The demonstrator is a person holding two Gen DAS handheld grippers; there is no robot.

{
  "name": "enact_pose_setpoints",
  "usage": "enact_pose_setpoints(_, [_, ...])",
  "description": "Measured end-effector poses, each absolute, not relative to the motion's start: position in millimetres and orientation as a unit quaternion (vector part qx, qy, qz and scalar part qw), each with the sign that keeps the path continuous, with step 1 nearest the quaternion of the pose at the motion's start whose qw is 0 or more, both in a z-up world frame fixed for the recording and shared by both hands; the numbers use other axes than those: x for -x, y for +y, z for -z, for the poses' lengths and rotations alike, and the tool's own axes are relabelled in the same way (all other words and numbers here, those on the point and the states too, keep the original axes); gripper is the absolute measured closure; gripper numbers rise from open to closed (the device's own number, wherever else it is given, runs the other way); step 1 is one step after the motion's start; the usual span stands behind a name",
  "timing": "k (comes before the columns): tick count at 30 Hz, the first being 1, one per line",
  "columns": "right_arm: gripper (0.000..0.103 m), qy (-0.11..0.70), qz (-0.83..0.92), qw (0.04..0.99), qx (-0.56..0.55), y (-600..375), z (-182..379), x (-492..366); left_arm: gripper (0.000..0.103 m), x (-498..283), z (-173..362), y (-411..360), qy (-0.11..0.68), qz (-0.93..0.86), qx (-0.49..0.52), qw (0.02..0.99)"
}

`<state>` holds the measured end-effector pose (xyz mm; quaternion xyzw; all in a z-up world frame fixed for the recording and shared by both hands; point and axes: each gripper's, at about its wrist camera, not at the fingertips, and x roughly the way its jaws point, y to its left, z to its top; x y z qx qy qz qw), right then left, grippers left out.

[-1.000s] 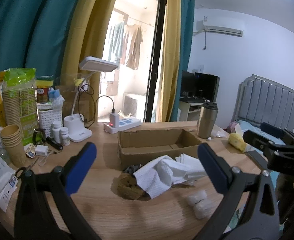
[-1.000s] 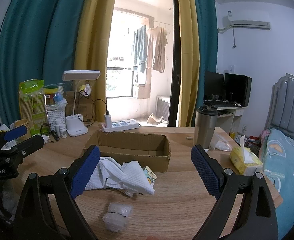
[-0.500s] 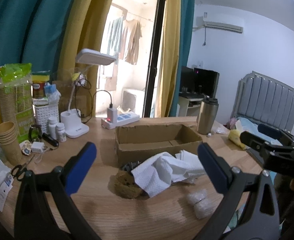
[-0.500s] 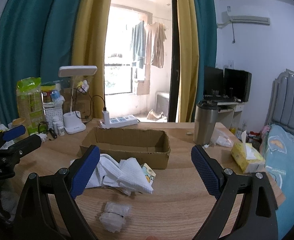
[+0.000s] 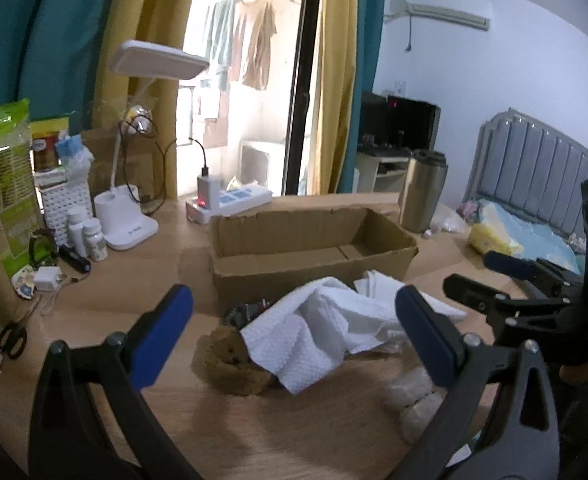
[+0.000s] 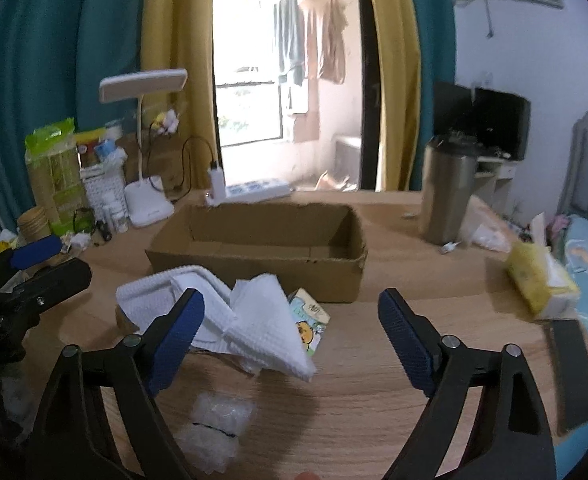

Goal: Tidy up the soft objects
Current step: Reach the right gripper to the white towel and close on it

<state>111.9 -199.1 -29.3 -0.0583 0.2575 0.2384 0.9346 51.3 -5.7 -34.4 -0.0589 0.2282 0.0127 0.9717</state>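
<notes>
On the wooden desk (image 6: pixel 374 360) the white cloth (image 6: pixel 254 320) lay before the cardboard box (image 6: pixel 262 240). The right gripper (image 6: pixel 290 332), just narrowing, and the left gripper (image 5: pixel 294 332) stood wide, empty; a careless grab could drag the cartoon packet (image 6: pixel 308 322) along.

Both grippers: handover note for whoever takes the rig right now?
Left gripper: open, holding nothing, pointed at the pile.
Right gripper: open, nothing between the pads; its jaws have just been closing a little.
Cardboard box: looks empty.
On the table in front of the box: white cloths in a heap, brown plush toy half under them, small cartoon pack beside them, bubble-wrap bundle nearest the grippers.
Done: nothing boxed yet.
Left: probably move every soft item into the box.
</notes>
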Motion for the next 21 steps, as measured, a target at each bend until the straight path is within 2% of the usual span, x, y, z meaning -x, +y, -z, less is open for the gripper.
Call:
enact_pose_setpoints(3, [0.020, 0.277, -0.249, 0.926, 0.052, -200.5, 40.9, -126.5, 0.001, -66.5, 41.1, -13.0, 0.246, -0.016, 0.046, 0.968])
enact_pose_setpoints(15, [0.024, 0.333, -0.319, 0.885, 0.055, -208.8, 65.3, -178.7, 0.001, -121.7, 67.3, -37.2, 0.301, -0.020, 0.041, 0.952])
enact_pose_setpoints(18, [0.041, 0.343, -0.333, 0.876, 0.062, -211.3, 68.7, -184.7, 0.001, -132.4, 72.4, -36.6, 0.317, -0.022, 0.055, 0.947])
enact_pose_setpoints(21, [0.052, 0.354, -0.342, 0.868, 0.063, -214.5, 72.9, -188.0, 0.002, -138.3, 74.2, -42.1, 0.324, -0.024, 0.049, 0.944])
